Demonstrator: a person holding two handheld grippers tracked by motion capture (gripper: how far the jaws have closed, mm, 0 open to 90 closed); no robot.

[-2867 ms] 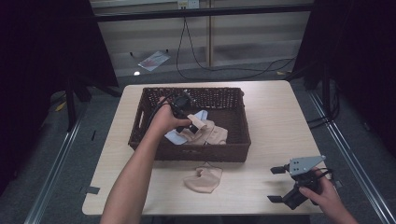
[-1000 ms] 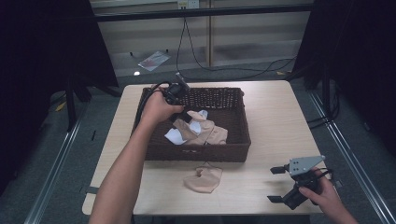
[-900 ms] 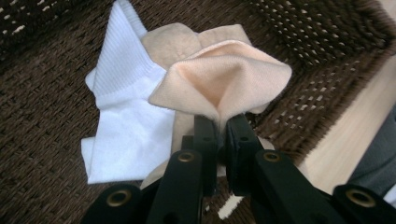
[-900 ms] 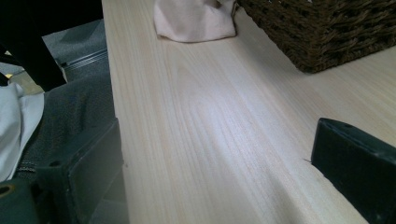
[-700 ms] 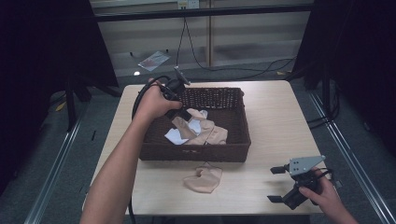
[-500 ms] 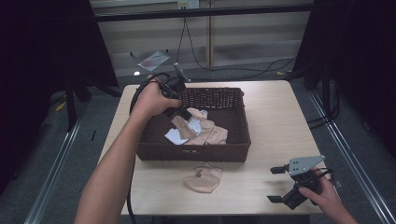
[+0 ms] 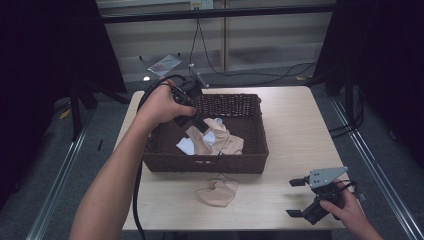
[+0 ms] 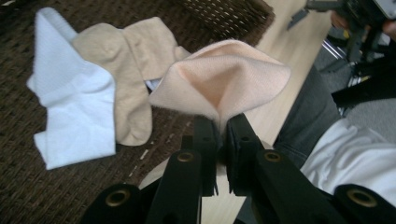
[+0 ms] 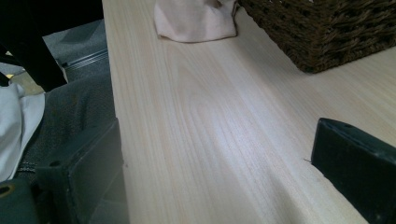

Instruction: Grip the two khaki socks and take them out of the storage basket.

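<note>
High view: the table (image 7: pixel 300 130) carries a wicker basket (image 7: pixel 250 165) at its centre, with more socks (image 7: pixel 220 142) heaped inside, beige and white. One loose sock (image 7: pixel 217 192) lies flat on the table at 6 o'clock of the basket, just beside its front wall, probably set apart as sorted.

At the basket's 10 o'clock corner the left tool (image 7: pixel 192 117) is raised above the rim. In the left gripper view its jaws are pressed together on a fold of a peach sock (image 8: pixel 224 88), which puffs out beyond them, lifted clear of the heap so it can likely be carried out.

At 4 o'clock of the basket, well apart, the right tool (image 7: pixel 300 197) rests near the table's front edge, jaws spread and empty, seemingly waiting its turn.
</note>
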